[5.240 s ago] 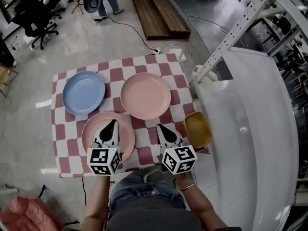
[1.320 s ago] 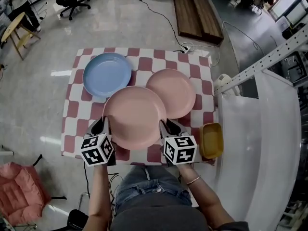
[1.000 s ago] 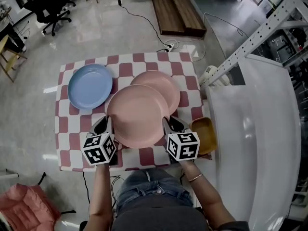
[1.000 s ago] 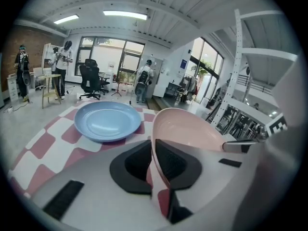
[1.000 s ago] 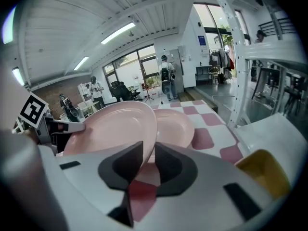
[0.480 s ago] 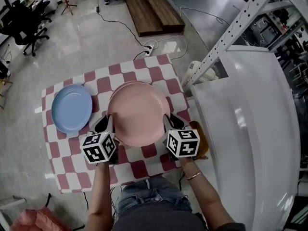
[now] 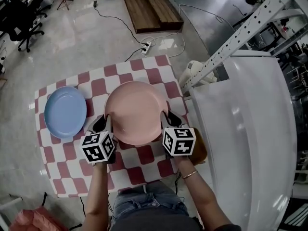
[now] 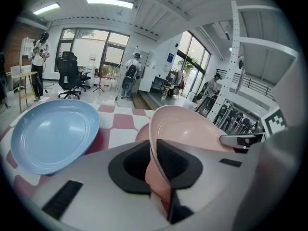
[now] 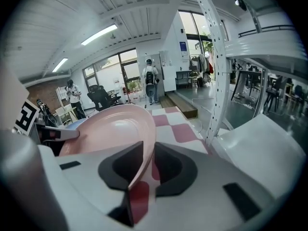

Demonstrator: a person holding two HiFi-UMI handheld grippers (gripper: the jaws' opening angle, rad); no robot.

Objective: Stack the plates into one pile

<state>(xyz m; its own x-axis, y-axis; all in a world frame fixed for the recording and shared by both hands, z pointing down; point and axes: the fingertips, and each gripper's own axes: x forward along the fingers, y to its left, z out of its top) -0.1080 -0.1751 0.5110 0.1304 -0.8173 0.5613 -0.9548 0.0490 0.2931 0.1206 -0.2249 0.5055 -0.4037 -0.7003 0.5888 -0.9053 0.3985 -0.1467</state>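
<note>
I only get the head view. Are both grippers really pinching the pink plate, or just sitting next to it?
Observer: The right gripper is. Its own view shows the pink plate with its rim clamped between the jaws.
Operator: And the left one?
Observer: The left gripper has the rim between its jaws too, though they have just been opening.
Operator: Is anything under the plate?
Observer: Yes. The left gripper view shows the edge of a second pink plate peeking out beneath it.
</note>
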